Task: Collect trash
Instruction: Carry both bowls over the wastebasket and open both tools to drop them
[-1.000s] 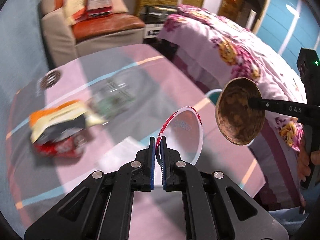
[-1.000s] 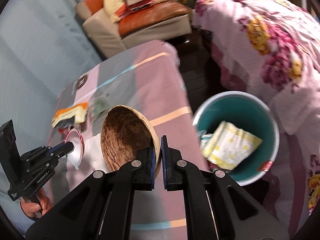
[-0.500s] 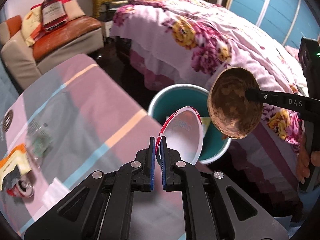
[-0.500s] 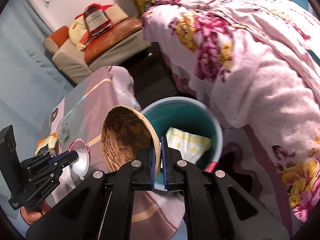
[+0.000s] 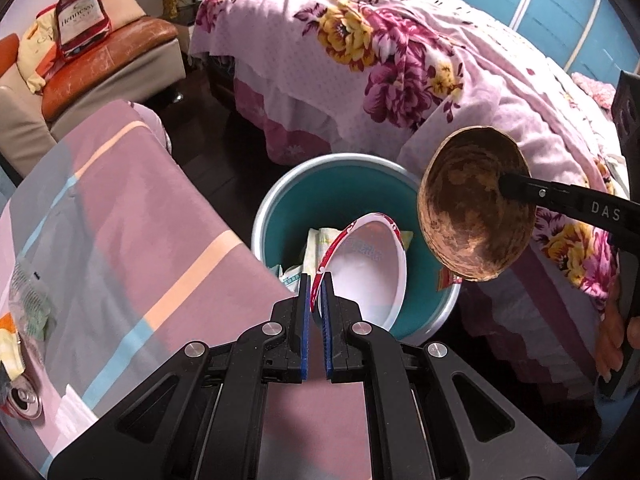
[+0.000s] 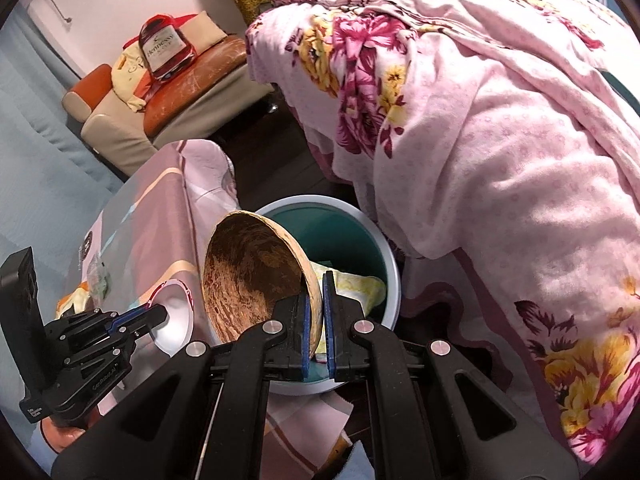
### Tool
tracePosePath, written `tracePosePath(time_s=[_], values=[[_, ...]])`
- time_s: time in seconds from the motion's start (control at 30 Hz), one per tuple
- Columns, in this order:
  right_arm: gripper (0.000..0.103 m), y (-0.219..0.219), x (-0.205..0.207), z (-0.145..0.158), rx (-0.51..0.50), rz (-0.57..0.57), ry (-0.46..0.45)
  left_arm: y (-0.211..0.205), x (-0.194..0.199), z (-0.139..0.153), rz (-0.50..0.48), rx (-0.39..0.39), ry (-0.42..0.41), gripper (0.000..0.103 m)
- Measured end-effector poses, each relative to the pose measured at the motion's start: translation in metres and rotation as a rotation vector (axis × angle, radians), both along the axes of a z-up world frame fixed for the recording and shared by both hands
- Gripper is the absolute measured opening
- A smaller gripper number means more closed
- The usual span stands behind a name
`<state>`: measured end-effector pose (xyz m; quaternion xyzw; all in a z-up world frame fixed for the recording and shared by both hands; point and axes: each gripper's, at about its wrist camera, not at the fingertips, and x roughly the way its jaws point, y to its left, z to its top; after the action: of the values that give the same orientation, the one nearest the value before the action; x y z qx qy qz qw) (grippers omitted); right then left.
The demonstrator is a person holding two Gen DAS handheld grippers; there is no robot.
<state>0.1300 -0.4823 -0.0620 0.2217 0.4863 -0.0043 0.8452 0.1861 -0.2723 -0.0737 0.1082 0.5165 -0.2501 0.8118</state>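
My left gripper (image 5: pixel 316 280) is shut on the rim of a white paper bowl (image 5: pixel 368 268) with a red edge, held tilted above the teal bin (image 5: pixel 344 184). My right gripper (image 6: pixel 316 280) is shut on the rim of a brown coconut-shell bowl (image 6: pixel 248 272), which hangs over the near left side of the same bin (image 6: pixel 340 224). In the left wrist view the brown bowl (image 5: pixel 472 208) hangs beyond the bin's right rim. Yellow and white wrappers (image 5: pixel 320 240) lie inside the bin. In the right wrist view the left gripper (image 6: pixel 160 312) shows at lower left with the white bowl (image 6: pixel 176 316).
A table with a pink striped cloth (image 5: pixel 120 220) stands left of the bin, bearing a drink can (image 5: pixel 22 400), a crumpled clear bag (image 5: pixel 28 300) and a napkin (image 5: pixel 76 412). A bed with a floral blanket (image 5: pixel 400 60) lies behind the bin. A sofa (image 5: pixel 100 60) stands far left.
Both grippers have swung from over the table to over the teal bin and sunk a little, each still gripping its bowl. The table trash has slid to the left edge of view.
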Motion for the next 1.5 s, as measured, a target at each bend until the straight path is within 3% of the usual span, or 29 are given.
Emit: tracePosePath(time_s=[0.3, 0.4, 0.53, 0.67, 1.0, 1.4, 1.43, 1.5], values=[[0.006, -0.003, 0.012, -0.007, -0.01, -0.001, 0.024, -0.001, 0.016, -0.007, 0.027, -0.02, 0.015, 0.009], [0.006, 0.0, 0.016, -0.009, -0.015, 0.006, 0.031, 0.004, 0.02, -0.008, 0.04, -0.029, 0.02, 0.02], [0.006, 0.006, 0.022, -0.009, -0.02, 0.014, 0.037, 0.011, 0.017, -0.002, 0.055, -0.036, -0.021, 0.066], [0.006, 0.011, 0.027, -0.011, -0.027, 0.026, 0.047, 0.02, 0.013, 0.007, 0.069, -0.035, -0.065, 0.082], [0.008, 0.033, 0.044, -0.016, -0.048, 0.061, 0.078, 0.053, 0.014, 0.011, 0.128, -0.063, -0.059, 0.091], [0.019, 0.062, 0.061, -0.026, -0.053, 0.116, 0.113, 0.086, 0.015, 0.006, 0.172, -0.079, -0.045, 0.092], [0.022, 0.063, 0.061, -0.025, -0.049, 0.116, 0.111, 0.088, 0.015, 0.006, 0.176, -0.081, -0.045, 0.092], [0.049, 0.066, 0.061, -0.023, -0.057, 0.112, 0.105, 0.093, 0.015, 0.006, 0.185, -0.084, -0.042, 0.092]])
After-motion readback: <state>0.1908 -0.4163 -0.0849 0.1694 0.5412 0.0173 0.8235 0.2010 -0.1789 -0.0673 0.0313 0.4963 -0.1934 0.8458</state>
